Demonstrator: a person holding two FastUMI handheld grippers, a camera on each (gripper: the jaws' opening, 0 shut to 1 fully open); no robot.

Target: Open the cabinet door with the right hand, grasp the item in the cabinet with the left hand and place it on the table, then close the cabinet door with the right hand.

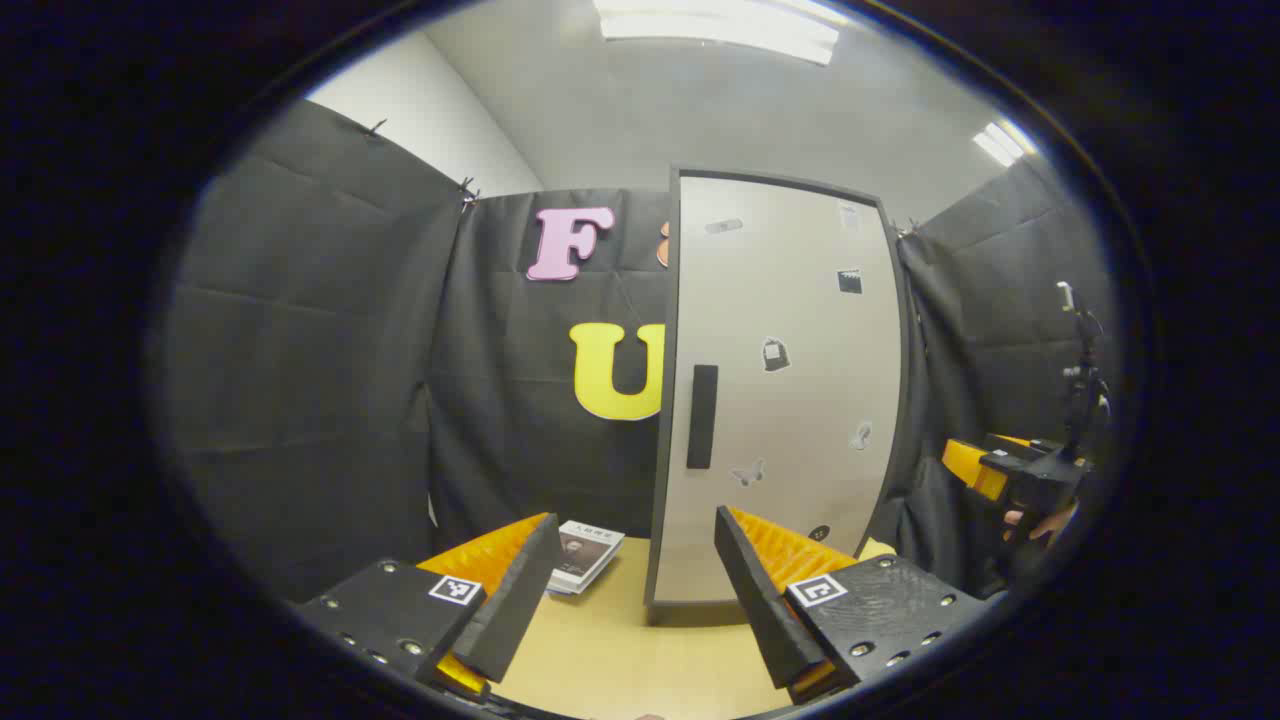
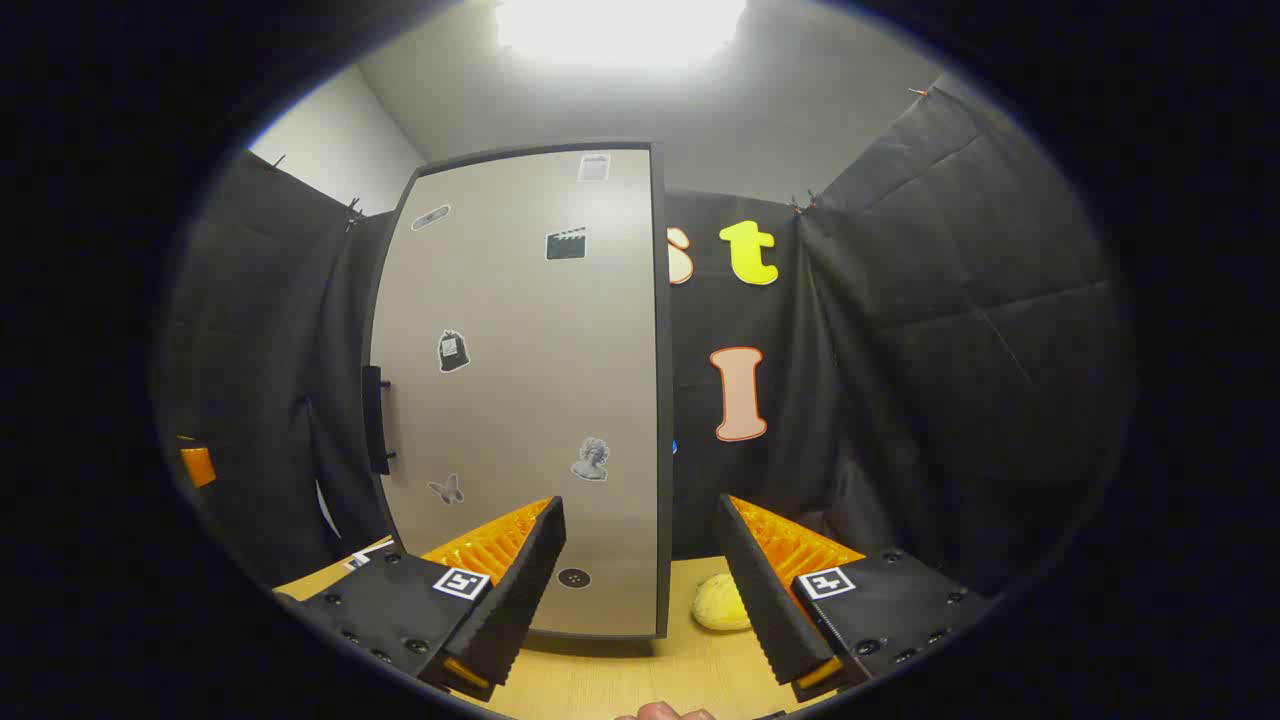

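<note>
A tall grey cabinet stands on the wooden table with its door closed. The door carries several small stickers and a black vertical handle near its left edge. My left gripper is open, low over the table in front of the door's handle side, with nothing between its fingers. In the right gripper view the door faces me, and its handle juts out at the far left. My right gripper is open in front of the cabinet's lower right corner. The door hides whatever is inside.
A thin booklet lies on the table left of the cabinet. A pale yellow rounded object rests on the table right of the cabinet. The other gripper, held by a hand, is at the far right of the left gripper view.
</note>
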